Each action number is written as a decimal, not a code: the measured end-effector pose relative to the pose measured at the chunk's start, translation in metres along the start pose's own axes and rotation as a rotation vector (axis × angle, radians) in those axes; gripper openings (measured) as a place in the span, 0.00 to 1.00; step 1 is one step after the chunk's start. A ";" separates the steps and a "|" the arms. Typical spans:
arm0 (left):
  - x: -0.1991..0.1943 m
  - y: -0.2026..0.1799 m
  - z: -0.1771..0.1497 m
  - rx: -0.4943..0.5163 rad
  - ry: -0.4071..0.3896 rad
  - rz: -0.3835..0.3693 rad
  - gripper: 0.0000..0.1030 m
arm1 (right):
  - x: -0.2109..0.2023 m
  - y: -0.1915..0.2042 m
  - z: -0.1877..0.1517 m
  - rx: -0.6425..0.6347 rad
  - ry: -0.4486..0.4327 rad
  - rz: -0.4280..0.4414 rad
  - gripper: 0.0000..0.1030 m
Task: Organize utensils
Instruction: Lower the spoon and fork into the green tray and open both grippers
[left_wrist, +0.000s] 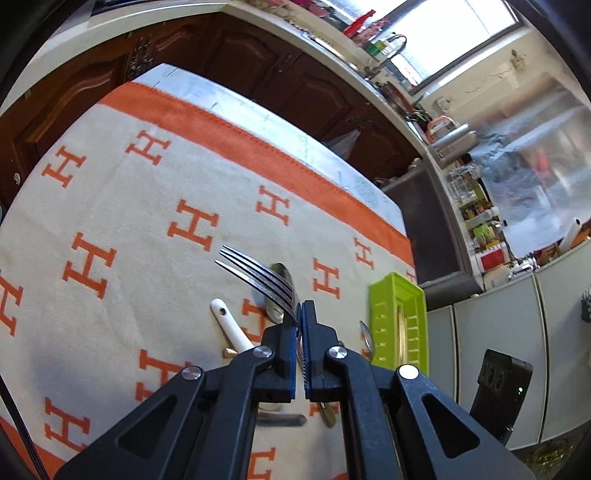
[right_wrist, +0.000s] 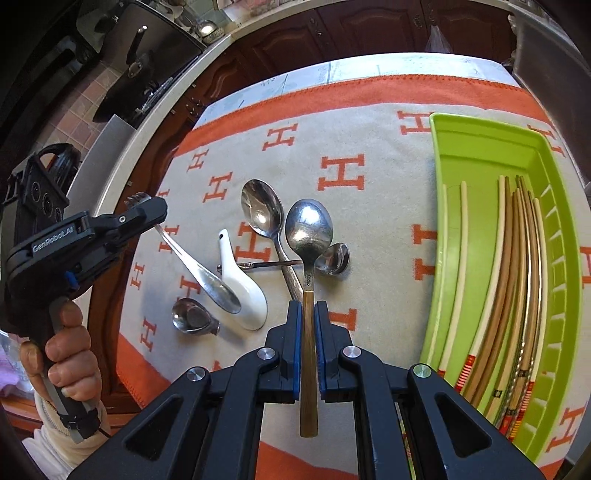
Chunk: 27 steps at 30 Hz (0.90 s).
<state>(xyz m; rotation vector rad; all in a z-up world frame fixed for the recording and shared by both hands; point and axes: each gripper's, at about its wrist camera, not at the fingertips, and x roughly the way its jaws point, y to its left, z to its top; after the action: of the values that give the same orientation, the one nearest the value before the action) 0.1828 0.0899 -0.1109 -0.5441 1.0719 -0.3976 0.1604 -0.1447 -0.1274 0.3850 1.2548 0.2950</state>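
My left gripper (left_wrist: 300, 314) is shut on a steel fork (left_wrist: 258, 271) near its neck, with the tines pointing up and left above the cloth. In the right wrist view that left gripper (right_wrist: 146, 210) hangs at the left, and the fork's handle (right_wrist: 207, 280) slants down over the white ceramic spoon (right_wrist: 245, 295). My right gripper (right_wrist: 308, 314) is shut on the brown handle of a metal spoon (right_wrist: 309, 229), bowl forward, raised over the cloth. A lime green tray (right_wrist: 443, 125) with several chopsticks (right_wrist: 517, 258) lies at the right.
On the orange-and-beige H-patterned cloth (right_wrist: 351, 122) lie a large steel spoon (right_wrist: 260, 210), a small spoon (right_wrist: 334, 258), a short-handled metal spoon (right_wrist: 190, 315) and a thin metal stick (right_wrist: 273, 263). A hand (right_wrist: 70, 343) grips the left gripper's handle. Dark cabinets (left_wrist: 258, 48) stand beyond the table.
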 end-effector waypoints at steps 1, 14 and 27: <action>-0.005 -0.006 -0.002 0.015 0.004 -0.010 0.00 | -0.006 0.000 -0.002 0.001 -0.011 0.002 0.06; 0.023 -0.126 -0.056 0.281 0.208 -0.096 0.00 | -0.101 -0.074 -0.048 0.175 -0.183 -0.069 0.06; 0.132 -0.194 -0.096 0.518 0.420 0.066 0.04 | -0.114 -0.140 -0.065 0.280 -0.244 -0.075 0.06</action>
<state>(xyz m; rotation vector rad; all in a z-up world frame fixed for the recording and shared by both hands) 0.1437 -0.1607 -0.1247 0.0426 1.3226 -0.7247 0.0664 -0.3114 -0.1073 0.5939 1.0683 0.0057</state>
